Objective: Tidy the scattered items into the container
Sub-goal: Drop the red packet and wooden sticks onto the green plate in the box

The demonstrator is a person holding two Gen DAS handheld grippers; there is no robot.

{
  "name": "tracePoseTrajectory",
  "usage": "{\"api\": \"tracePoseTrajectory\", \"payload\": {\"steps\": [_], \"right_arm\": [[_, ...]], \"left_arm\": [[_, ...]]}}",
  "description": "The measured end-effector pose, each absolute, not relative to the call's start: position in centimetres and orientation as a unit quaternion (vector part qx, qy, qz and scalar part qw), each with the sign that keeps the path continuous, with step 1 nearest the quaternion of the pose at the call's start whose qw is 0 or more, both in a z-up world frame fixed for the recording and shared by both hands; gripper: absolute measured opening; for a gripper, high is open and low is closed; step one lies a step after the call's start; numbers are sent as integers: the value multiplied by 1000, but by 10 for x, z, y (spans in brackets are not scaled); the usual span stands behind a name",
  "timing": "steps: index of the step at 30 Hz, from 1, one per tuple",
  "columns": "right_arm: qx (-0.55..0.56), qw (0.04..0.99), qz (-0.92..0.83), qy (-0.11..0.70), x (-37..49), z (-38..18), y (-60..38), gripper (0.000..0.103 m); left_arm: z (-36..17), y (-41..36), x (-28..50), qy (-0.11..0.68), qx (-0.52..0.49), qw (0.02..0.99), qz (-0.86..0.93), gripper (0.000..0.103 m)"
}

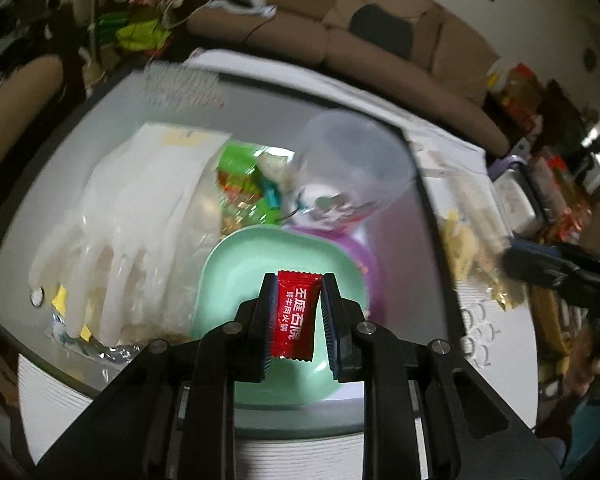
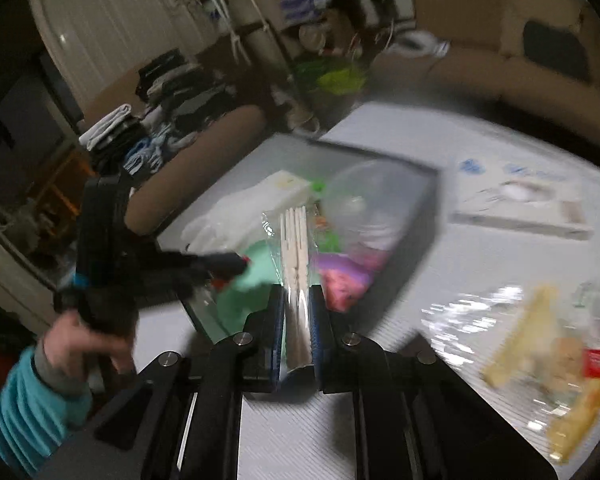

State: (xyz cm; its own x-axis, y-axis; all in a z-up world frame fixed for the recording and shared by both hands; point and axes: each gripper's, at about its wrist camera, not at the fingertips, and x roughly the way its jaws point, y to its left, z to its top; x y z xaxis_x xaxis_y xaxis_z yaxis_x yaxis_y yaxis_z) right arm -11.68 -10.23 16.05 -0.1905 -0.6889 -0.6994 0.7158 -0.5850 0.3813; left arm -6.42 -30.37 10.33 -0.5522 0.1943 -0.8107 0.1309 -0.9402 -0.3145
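Note:
My left gripper (image 1: 296, 280) is shut on a red snack sachet (image 1: 295, 316) with white print, held above a mint green bowl (image 1: 236, 272) inside the grey container (image 1: 428, 204). The container also holds white plastic gloves (image 1: 132, 220), a clear cup (image 1: 352, 160), a purple dish (image 1: 360, 256) and a green packet (image 1: 240, 172). My right gripper (image 2: 296, 292) is shut on a clear pack of white sticks (image 2: 294, 264), just in front of the container's near edge (image 2: 420, 240). The left gripper (image 2: 220, 264) shows in the right wrist view over the green bowl (image 2: 252, 280).
A clear bag of yellow snacks (image 2: 540, 344) lies on the white table to the right of the container; it also shows in the left wrist view (image 1: 472, 240). A flat white box (image 2: 524, 208) lies behind it. A brown sofa (image 1: 380, 60) rings the table.

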Motion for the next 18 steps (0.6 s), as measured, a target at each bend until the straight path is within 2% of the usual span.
{"api": "tracePoseTrajectory", "payload": {"steps": [5, 10, 12, 13, 14, 16, 18], "right_arm": [[489, 455, -744, 20, -135, 125, -156, 11], [511, 424, -742, 94, -137, 101, -191, 15], [510, 412, -747, 108, -139, 97, -192, 16], [511, 413, -746, 105, -139, 98, -190, 19], [512, 417, -745, 97, -139, 99, -187, 20], [508, 431, -741, 81, -137, 105, -178, 30], [507, 430, -743, 80, -135, 109, -173, 33]], "left_arm": [[83, -321, -75, -195, -483, -8, 854, 20], [77, -333, -81, -209, -485, -31, 849, 24], [82, -335, -78, -214, -477, -29, 852, 36], [85, -335, -75, -215, -472, -26, 854, 46], [87, -335, -73, -214, -469, -27, 856, 48], [93, -336, -70, -213, -463, -28, 860, 48], [99, -337, -65, -213, -457, -37, 863, 48]]}}
